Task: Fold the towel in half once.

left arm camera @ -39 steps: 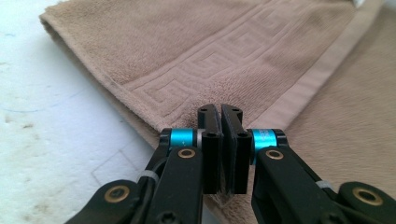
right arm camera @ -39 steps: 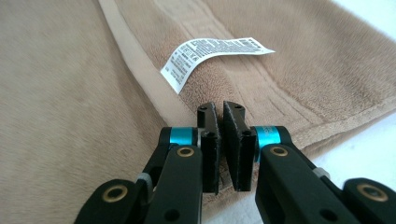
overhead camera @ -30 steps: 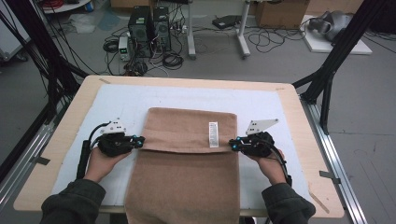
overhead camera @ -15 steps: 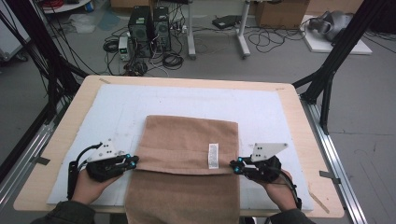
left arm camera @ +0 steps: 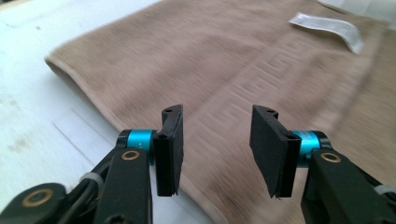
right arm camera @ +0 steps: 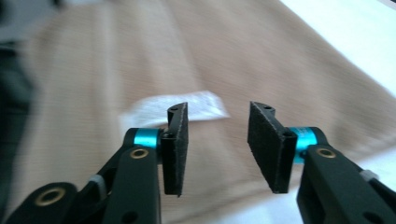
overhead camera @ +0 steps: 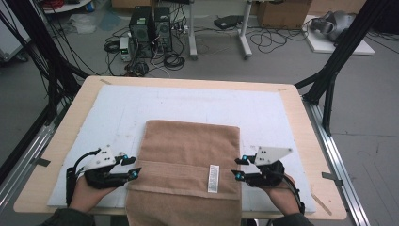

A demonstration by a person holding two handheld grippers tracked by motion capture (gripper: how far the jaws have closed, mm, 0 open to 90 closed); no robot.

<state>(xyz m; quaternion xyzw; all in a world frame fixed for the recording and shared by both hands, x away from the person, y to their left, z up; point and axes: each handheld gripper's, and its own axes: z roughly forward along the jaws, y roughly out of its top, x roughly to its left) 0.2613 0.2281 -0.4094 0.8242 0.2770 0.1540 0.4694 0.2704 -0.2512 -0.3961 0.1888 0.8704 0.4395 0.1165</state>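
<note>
At the towel's [overhead camera: 190, 160] side edges, left gripper [overhead camera: 133, 167] and right gripper [overhead camera: 237, 168] just opened (nothing clamped) — white mat [overhead camera: 188, 103] beyond.

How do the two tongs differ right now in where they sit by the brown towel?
The left tongs sit at the towel's left edge, pointing right; the right tongs sit at its right edge, pointing left. The right tongs are nearer the white label; the left tongs are farther from it. Both have just been opening, with jaws apart and no towel pinched between them, and both rest low over the white mat.
</note>
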